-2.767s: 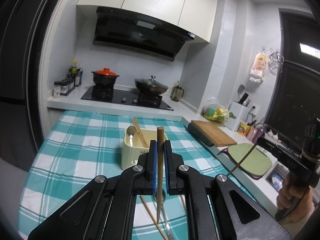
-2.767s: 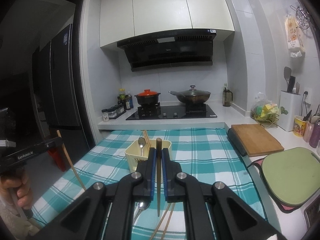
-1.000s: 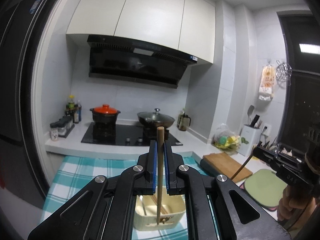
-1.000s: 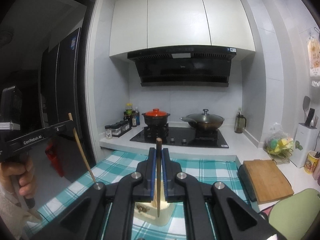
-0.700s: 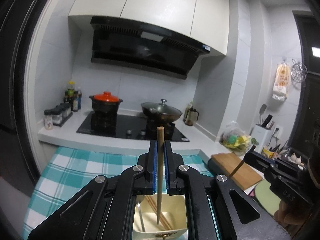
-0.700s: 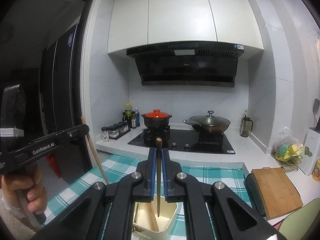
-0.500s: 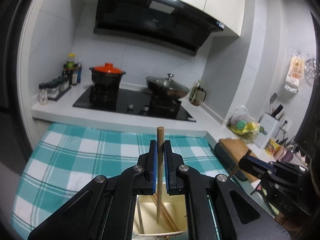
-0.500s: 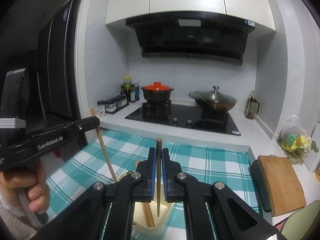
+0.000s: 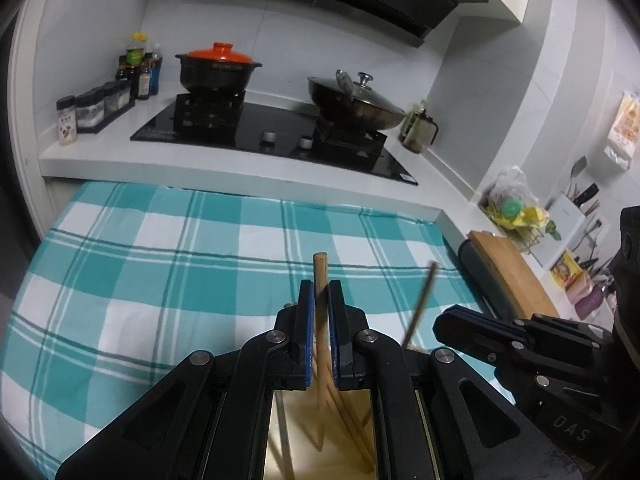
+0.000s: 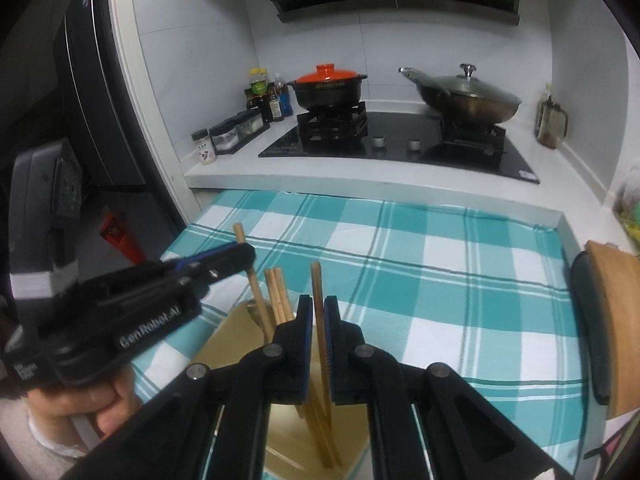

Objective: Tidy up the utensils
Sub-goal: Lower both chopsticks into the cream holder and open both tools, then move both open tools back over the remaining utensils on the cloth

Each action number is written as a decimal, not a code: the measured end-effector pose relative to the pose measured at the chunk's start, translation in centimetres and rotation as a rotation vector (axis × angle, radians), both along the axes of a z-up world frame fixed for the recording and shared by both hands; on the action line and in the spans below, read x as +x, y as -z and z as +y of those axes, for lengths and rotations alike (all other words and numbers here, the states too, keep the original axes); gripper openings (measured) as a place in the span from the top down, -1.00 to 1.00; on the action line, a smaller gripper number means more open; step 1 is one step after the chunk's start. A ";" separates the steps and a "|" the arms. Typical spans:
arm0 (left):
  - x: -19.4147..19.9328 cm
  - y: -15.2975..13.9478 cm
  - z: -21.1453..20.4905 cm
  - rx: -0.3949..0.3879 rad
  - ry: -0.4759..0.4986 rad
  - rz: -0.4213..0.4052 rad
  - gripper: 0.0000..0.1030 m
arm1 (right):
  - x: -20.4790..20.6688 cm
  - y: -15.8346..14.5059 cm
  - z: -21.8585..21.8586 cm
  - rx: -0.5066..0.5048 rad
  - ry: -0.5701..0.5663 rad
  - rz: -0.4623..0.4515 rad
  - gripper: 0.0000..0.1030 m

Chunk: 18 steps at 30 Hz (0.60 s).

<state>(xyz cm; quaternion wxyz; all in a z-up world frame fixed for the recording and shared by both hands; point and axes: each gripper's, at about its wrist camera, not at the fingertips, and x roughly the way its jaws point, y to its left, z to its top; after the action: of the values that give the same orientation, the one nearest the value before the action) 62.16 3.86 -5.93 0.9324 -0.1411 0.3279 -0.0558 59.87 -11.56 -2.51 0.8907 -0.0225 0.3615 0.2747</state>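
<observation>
From my remote station, the left wrist view shows my left gripper (image 9: 321, 296) with its blue-lined jaws clenched on a chopstick (image 9: 320, 270): a slim, pale-brown wooden rod with a blunt, squared tip. The rod stands nearly upright, its tip rising past the jaws toward 12 o'clock and its lower length running down toward 6 o'clock into the cream utensil holder (image 9: 352, 452), which lies directly below the gripper. Other chopsticks lean inside that holder. At 3 o'clock in this view sits my right gripper (image 9: 440, 322), side-on, with a second chopstick (image 9: 422, 304) slanting up from it toward 1 o'clock, blurred.

The right wrist view shows the right gripper (image 10: 318, 316) likewise clamped on its chopstick (image 10: 317, 284), the same thin wooden rod, tip toward 12 o'clock, lower end over the holder (image 10: 240, 332) at 6 o'clock. At 9 o'clock the left gripper (image 10: 244, 256) grips its stick (image 10: 246, 256), tilted toward 11 o'clock, and a hand (image 10: 80, 404) holds its handle. A pair of chopsticks (image 10: 278, 296) already stands in the holder, just left of the jaws. The holder rests on a teal-and-white checked cloth (image 10: 440, 280).
</observation>
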 end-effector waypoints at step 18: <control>-18.9 -12.4 4.3 0.178 0.114 -0.127 -0.53 | -15.3 -9.8 -5.0 -0.041 -0.032 -0.270 0.35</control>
<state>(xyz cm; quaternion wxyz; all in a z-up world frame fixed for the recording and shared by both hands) 43.29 8.14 6.45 0.9555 -0.0353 0.2793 -0.0881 44.52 -16.61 7.30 0.9262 -0.0832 0.2435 0.2757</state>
